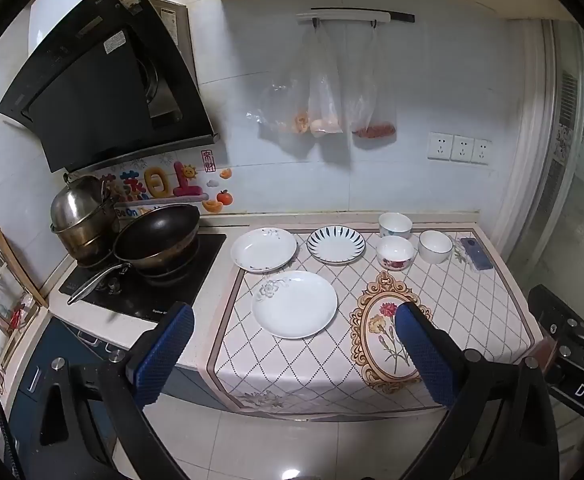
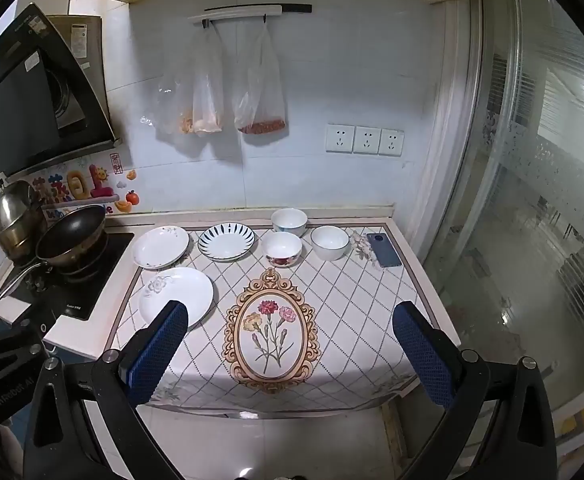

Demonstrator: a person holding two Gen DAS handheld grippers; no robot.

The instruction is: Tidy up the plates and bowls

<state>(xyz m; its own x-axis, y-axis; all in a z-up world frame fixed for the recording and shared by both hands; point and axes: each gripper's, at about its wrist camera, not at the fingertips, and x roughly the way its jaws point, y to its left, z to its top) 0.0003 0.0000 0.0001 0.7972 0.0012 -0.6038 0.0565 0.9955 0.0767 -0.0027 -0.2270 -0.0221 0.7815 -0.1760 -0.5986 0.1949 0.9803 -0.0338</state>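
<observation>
A: How are the two tools held?

B: The left gripper [image 1: 293,344] is seen with its blue fingers [image 1: 164,356] spread wide and nothing between them. The right gripper [image 2: 290,344] is likewise spread wide and nothing is gripped. Both are held off the front edge of the counter [image 2: 104,344], above the floor.

A: Where are the plates found?

B: Three plates are laid on the patterned cloth [image 1: 471,304] toward its left side. A large white plate [image 1: 294,304] with a grey flower is set nearest the front. Behind it, by the cloth's left edge, a second white plate [image 1: 263,249] is placed, and just beside that, to the right, a blue-striped plate [image 1: 335,244] is seen.

A: And the bowls?

B: Three bowls are grouped near the back right of the cloth. A blue-patterned bowl [image 1: 395,224] is set closest to the back edge. A red-flowered bowl [image 1: 394,253] is placed in front of it, and a plain white bowl [image 1: 435,246] is set to its right.

A: Anything else on the counter?

B: A phone [image 2: 383,250] is laid near the cloth's back right corner. A wok [image 1: 158,236] and a steel pot [image 1: 82,216] are kept on the stove [image 1: 196,280] at the left.
</observation>
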